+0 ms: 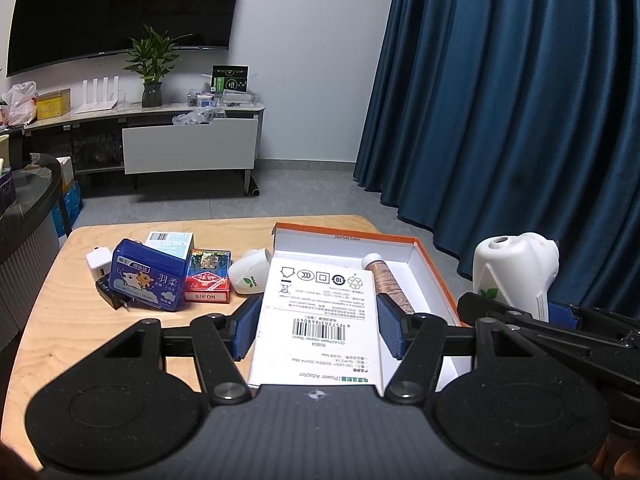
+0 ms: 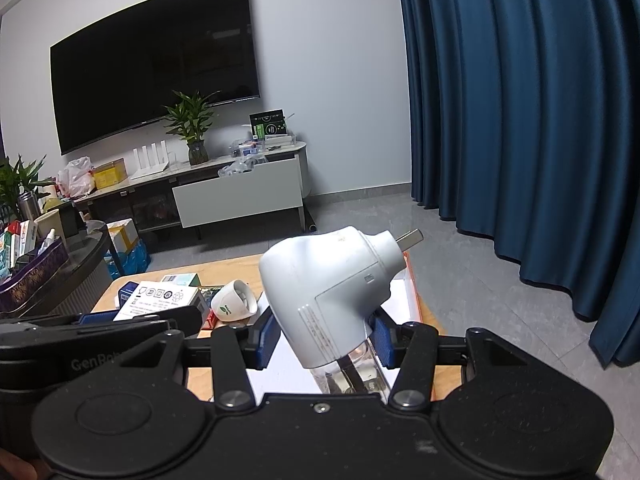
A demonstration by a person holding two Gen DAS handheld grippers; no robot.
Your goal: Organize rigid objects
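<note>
1. Left hand-held gripper (image 1: 318,326): its blue pads are clamped on the two long sides of a white adapter box (image 1: 316,312), label side up with barcode showing. The box is carried above the near part of the tray (image 1: 432,256).
2. Right hand-held gripper (image 2: 324,338): its pads are clamped on the lower body of a white plug-in device (image 2: 324,292), held tilted, metal prong pointing up and away. A clear bottle (image 2: 356,372) hangs from the device's underside, between the gripper arms.
3. Seen from the left wrist, the same device sits to the right of the tray, past its orange rim.
4. Tray: orange outside, white inside, open top, resting on the right half of the wooden tabletop (image 1: 160,340). A brown tube (image 1: 386,280) with a white cap lies inside it, beside the adapter box.
5. Left of the tray, loose on the tabletop: a small white cap-shaped piece (image 1: 250,274) with a green leaf mark, a red card pack (image 1: 208,282), a blue case (image 1: 146,280), a pale box (image 1: 170,242) behind the case, a white charger (image 1: 98,264), and a black item partly under the blue case.
6. The red pack and blue case touch each other.
</note>
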